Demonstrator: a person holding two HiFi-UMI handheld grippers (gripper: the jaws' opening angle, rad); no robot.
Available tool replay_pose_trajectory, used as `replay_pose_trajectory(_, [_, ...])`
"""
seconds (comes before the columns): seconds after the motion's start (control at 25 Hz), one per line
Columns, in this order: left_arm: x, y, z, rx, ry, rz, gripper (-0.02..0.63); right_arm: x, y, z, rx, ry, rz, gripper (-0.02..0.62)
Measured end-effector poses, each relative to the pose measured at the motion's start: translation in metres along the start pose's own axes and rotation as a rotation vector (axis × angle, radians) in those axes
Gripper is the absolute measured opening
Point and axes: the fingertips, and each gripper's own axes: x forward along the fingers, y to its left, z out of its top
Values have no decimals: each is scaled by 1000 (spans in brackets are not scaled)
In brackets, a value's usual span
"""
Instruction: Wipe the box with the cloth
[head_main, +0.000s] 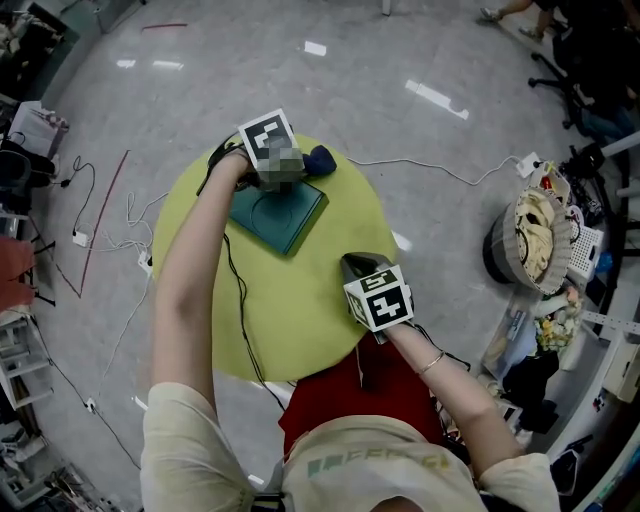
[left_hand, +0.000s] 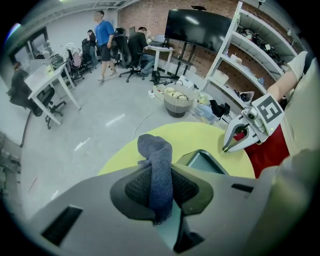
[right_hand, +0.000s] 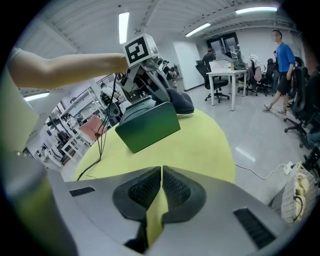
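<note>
Left gripper (head_main: 283, 168), clamped on a dark blue cloth (left_hand: 160, 172), hovers at the green box (head_main: 280, 215) on the yellow-green tabletop (head_main: 300, 330); right gripper (head_main: 358, 265) is closed, empty. Flat, pressed strokes should wipe best.

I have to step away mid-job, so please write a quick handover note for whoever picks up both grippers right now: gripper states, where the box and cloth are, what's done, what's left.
Left gripper: shut on the dark blue cloth, held at the far edge of the green box. I cannot tell whether the cloth touches the box.
Right gripper: shut, empty, over the near side of the yellow-green table, apart from the box.
Box: lies flat on the table's far side.
Done: cloth is in the grip.
Left: wipe the box. Nothing shows how much has been wiped.
</note>
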Motion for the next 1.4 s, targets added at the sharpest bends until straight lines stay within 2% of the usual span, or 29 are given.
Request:
replay_pose_trajectory(0.48, [12, -41, 31, 58, 14, -55, 84, -7, 6, -4, -23, 0, 12, 40])
replay_pose_trajectory(0.64, [13, -50, 37, 80, 24, -48, 84, -13, 7, -4, -30, -11, 13, 40])
replay_pose_trajectory(0.72, [8, -56, 48, 81, -12, -37, 84, -17, 7, -6, -37, -15, 15, 40])
replay_pose_trajectory(0.84, [-12, -64, 74, 59, -125, 29, 84, -22, 6, -6, -46, -22, 17, 40])
replay_pose_trajectory(1.0, [-52, -83, 111, -68, -367, 199, 84, -28, 5, -4, -55, -36, 12, 40])
replay_pose_trajectory(1.16, [-47, -110, 83, -242, -398, 458, 84, -35, -4, -12, -58, -37, 5, 40])
replay_pose_trajectory(1.24, [-35, -130, 68, -341, -452, 503, 84, -38, -10, -18, -58, -29, -1, 40])
replay_pose_trajectory(1.4, [-10, -150, 40, -567, -540, 506, 84, -41, -21, -27, -58, -16, -19, 40])
